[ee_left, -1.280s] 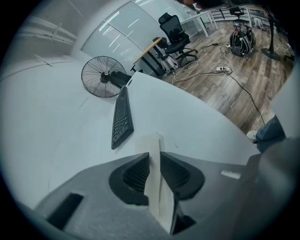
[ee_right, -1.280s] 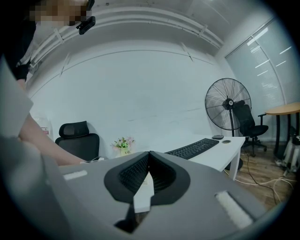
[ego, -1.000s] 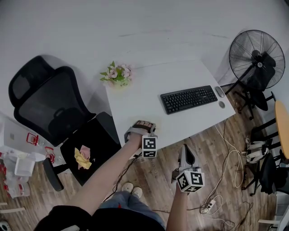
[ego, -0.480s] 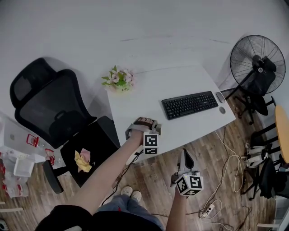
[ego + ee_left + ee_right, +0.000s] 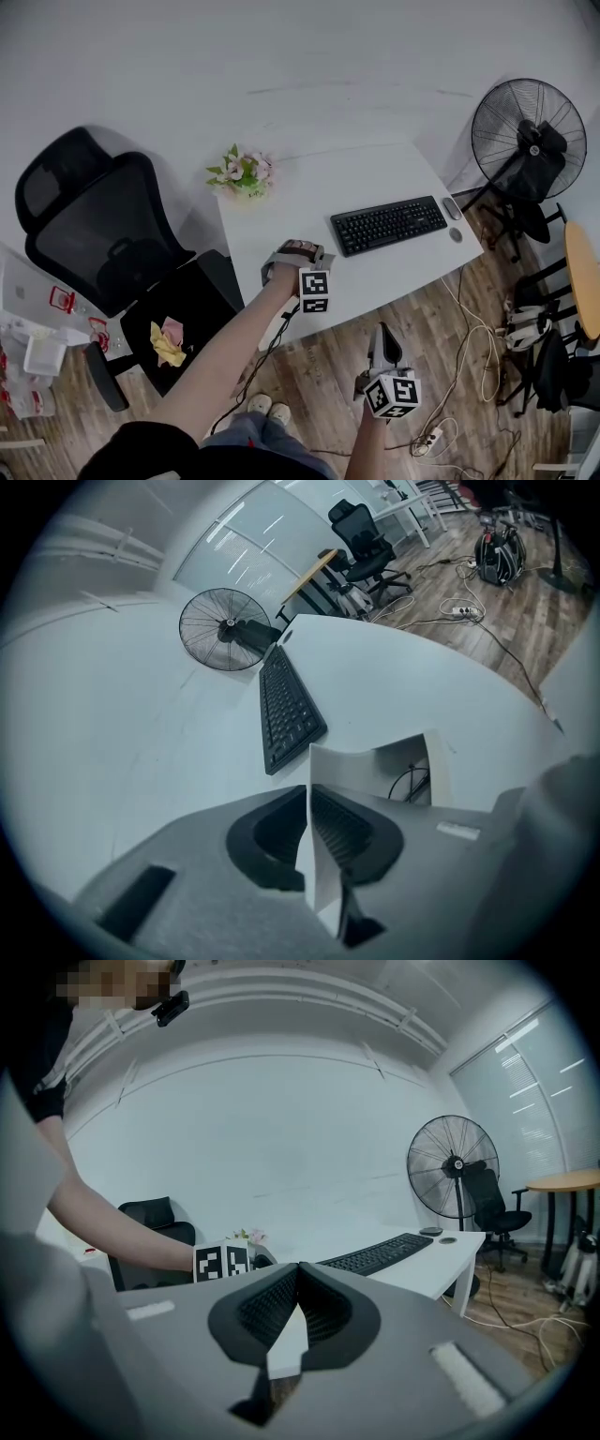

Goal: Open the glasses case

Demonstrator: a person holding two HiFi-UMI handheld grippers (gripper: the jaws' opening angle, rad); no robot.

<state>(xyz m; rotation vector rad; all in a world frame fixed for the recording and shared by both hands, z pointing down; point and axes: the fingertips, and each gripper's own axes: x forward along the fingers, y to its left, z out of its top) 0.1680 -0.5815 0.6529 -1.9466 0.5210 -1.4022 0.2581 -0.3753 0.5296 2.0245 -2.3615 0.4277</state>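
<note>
A white glasses case (image 5: 438,761) lies on the white desk (image 5: 375,169) just beyond my left gripper (image 5: 309,794). Its thin white flap (image 5: 322,766) stands upright and runs down between the jaws, which are shut on it after just easing open slightly. A thin dark loop shows inside the grey hollow of the case. In the head view the left gripper (image 5: 298,251) sits over the desk's front left part and hides the case. My right gripper (image 5: 384,335) hangs shut and empty below the desk's front edge, its jaws (image 5: 298,1267) meeting at the tips.
A black keyboard (image 5: 389,225) lies right of the left gripper, with a mouse (image 5: 451,208) beyond it. Flowers (image 5: 241,171) stand at the desk's far left corner. A black office chair (image 5: 103,234) is at the left and a standing fan (image 5: 528,141) at the right. Cables lie on the wooden floor.
My left gripper has shifted a little farther over the desk, towards the keyboard, and slightly up. The right gripper has kept its place.
</note>
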